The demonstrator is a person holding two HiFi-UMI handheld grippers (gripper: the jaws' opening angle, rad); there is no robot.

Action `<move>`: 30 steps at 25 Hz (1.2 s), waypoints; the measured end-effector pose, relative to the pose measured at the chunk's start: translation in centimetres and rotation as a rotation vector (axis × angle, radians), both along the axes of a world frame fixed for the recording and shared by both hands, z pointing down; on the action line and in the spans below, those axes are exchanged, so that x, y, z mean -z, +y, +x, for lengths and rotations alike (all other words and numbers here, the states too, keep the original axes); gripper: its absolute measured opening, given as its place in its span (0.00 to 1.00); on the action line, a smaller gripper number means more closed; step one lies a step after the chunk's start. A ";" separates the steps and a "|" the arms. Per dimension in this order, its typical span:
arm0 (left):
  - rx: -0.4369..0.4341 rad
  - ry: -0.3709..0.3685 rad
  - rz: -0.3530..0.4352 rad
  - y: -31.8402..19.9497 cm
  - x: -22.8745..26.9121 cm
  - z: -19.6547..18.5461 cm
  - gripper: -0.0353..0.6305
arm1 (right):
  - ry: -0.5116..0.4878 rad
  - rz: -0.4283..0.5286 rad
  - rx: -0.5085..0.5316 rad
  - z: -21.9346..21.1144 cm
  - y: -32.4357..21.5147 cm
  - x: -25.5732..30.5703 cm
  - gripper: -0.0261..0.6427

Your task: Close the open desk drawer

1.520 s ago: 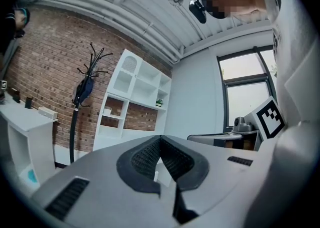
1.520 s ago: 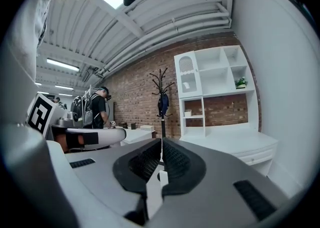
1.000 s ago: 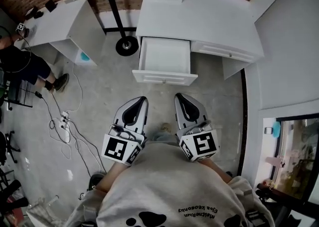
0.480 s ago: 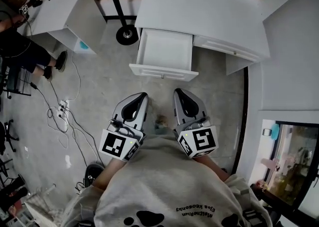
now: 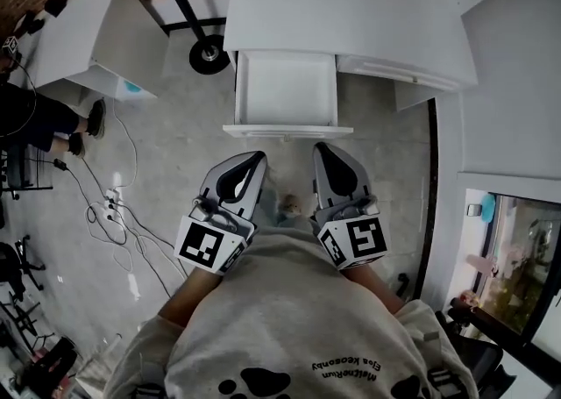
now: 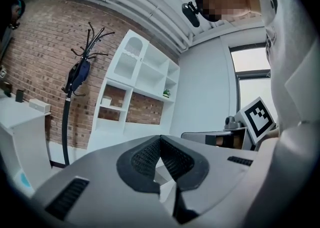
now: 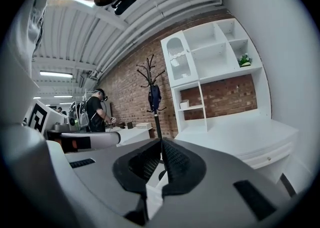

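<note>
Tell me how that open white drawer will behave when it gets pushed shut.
The drawer looks empty, so it probably slides lightly. Its wide rigid front panel should not flex, but an off-centre push might skew it. It likely runs straight under the desk.

Grey concrete floor [image 5: 175, 152], white desk [image 5: 351, 20] standing on it, round black coat-stand base [image 5: 209, 53], loose cables [image 5: 110, 209] at left

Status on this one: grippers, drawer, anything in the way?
Left gripper shut, empty. Right gripper shut, empty. Drawer open, untouched, both grippers short of its front. Nothing seen between.
</note>
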State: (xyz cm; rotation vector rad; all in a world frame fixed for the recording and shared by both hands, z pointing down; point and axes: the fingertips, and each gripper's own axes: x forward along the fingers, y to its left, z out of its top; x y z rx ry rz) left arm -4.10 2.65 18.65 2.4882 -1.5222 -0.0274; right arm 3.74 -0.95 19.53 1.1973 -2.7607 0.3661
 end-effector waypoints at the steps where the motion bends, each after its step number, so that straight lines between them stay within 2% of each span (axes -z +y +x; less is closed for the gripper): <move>1: -0.016 -0.001 -0.003 -0.9 -0.1 -0.5 0.08 | -0.006 0.005 -0.016 -0.5 -1.0 0.1 0.09; 6: -0.100 -0.005 -0.026 -5.0 -1.0 -2.4 0.08 | -0.044 0.015 -0.091 -2.6 -5.6 0.5 0.09; 17: -0.241 -0.007 -0.048 -9.9 -3.8 -3.5 0.08 | -0.041 -0.014 -0.163 -2.5 -11.2 -2.3 0.09; 20: -0.247 -0.007 -0.055 -10.6 -4.8 -2.7 0.08 | -0.010 -0.019 -0.134 -2.1 -11.7 -3.6 0.09; 23: -0.216 0.020 -0.059 -11.4 -5.7 -2.1 0.08 | 0.028 -0.001 -0.071 -2.4 -11.9 -4.8 0.09; 27: -0.179 0.011 -0.085 -12.3 -8.2 -1.9 0.08 | 0.088 0.028 0.001 -2.9 -11.8 -6.9 0.09; 30: -0.168 0.003 -0.105 -12.4 -10.1 -1.4 0.08 | 0.074 0.027 0.026 -3.4 -11.6 -8.2 0.09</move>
